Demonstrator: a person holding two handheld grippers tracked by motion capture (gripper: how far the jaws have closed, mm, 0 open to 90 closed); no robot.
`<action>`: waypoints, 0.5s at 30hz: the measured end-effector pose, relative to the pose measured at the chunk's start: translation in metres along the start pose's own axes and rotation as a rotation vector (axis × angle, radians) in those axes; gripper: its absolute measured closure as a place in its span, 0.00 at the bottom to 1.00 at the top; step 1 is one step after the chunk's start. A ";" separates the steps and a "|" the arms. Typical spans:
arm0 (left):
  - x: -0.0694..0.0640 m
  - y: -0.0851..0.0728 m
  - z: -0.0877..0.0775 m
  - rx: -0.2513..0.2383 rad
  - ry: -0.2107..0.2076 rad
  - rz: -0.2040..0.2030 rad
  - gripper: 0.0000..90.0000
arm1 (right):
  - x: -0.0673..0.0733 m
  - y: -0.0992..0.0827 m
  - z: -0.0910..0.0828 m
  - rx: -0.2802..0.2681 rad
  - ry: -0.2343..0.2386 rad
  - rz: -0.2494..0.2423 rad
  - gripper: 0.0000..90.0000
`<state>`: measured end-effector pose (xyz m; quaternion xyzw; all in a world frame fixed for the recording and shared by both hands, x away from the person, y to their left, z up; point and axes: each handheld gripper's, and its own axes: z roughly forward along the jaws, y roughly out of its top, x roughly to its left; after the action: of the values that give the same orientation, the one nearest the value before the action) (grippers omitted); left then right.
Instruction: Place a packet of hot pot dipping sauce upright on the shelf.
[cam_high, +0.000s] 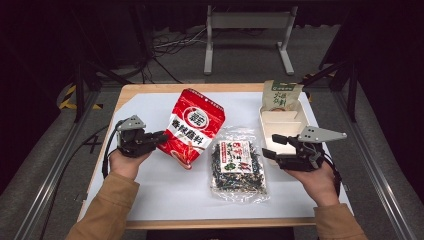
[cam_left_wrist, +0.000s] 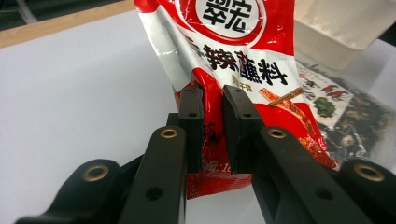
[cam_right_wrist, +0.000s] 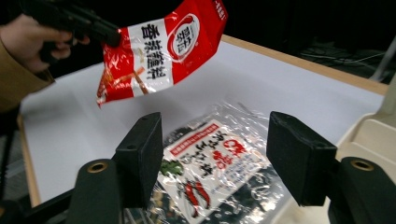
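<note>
The left gripper (cam_left_wrist: 212, 114) is pinching the red bag's (cam_high: 196, 125) edge, holding it off the table (cam_high: 150, 195), while the right gripper (cam_right_wrist: 224, 158) is hovering wide open over the clear bag (cam_right_wrist: 212, 172).

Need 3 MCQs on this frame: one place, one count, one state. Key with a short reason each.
1. Where does the clear seaweed packet lie?
A. inside the tray
B. flat on the white table, between the two claws
C. on the floor

2. How many snack bags are in the scene?
A. three
B. one
C. five

3. What is the state of the left claw?
A. open above the table, holding nothing
B. shut on the tray's rim
C. shut on the red bag's edge

Key:
1 B: the high view shows it flat on the white table, left of the cream tray.
2 A: the red bag, the seaweed packet and a green bag at the tray's far end.
3 C: the left gripper view shows both pads pinching the red bag; the right claw stands open over the seaweed packet.
</note>
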<state>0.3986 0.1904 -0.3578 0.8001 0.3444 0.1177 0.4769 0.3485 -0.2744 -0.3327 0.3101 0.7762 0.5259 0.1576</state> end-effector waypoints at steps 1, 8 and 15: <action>-0.002 0.000 -0.001 -0.005 -0.001 0.006 0.88 | 0.001 0.001 0.001 0.000 0.010 0.013 0.40; -0.025 0.004 -0.007 -0.035 -0.043 0.047 0.88 | 0.010 0.004 0.014 0.024 0.014 -0.019 0.42; -0.044 0.007 -0.006 -0.049 -0.086 0.080 0.88 | 0.021 0.005 0.035 0.038 0.038 -0.032 0.44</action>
<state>0.3665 0.1634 -0.3431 0.8056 0.2886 0.1107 0.5055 0.3543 -0.2347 -0.3405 0.2905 0.7938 0.5141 0.1456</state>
